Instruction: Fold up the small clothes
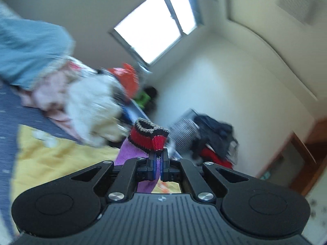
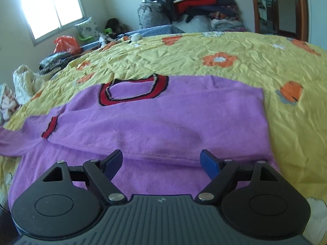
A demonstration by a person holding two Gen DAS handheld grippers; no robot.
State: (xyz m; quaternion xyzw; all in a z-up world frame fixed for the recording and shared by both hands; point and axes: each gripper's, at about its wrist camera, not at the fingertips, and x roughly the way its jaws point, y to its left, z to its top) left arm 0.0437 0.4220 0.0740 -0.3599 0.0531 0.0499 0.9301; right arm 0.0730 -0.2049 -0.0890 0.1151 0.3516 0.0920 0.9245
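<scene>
Our left gripper (image 1: 158, 164) has its jaws pinched nearly together on a strip of purple knit, and just above them sits the sleeve cuff (image 1: 149, 137), red with black edging and a glittery rim. The cloth hangs from the jaws, lifted off the bed; that view is tilted and blurred, so we cannot tell how high.

Our right gripper (image 2: 162, 163) has its jaws spread wide and grips nothing. Whether its blue pads (image 2: 209, 164) touch the cloth under them we cannot tell. The purple sweater (image 2: 163, 118) lies flat just ahead of and beneath these jaws, its red-and-black neckline (image 2: 132, 90) on the far side. One sleeve is folded in over the body, its striped cuff (image 2: 50, 127) lying to the left, and purple cloth runs off the left edge.

The sweater rests on a bed covered by a crumpled yellow bedspread (image 2: 245, 47) printed with orange flowers. At the far edge, a heap of clothes (image 2: 196, 6) is piled against the wall, an orange plastic bag (image 2: 66, 43) sits below a bright window (image 2: 49, 6), and a wood-framed doorway (image 2: 280, 6) stands to the right.
</scene>
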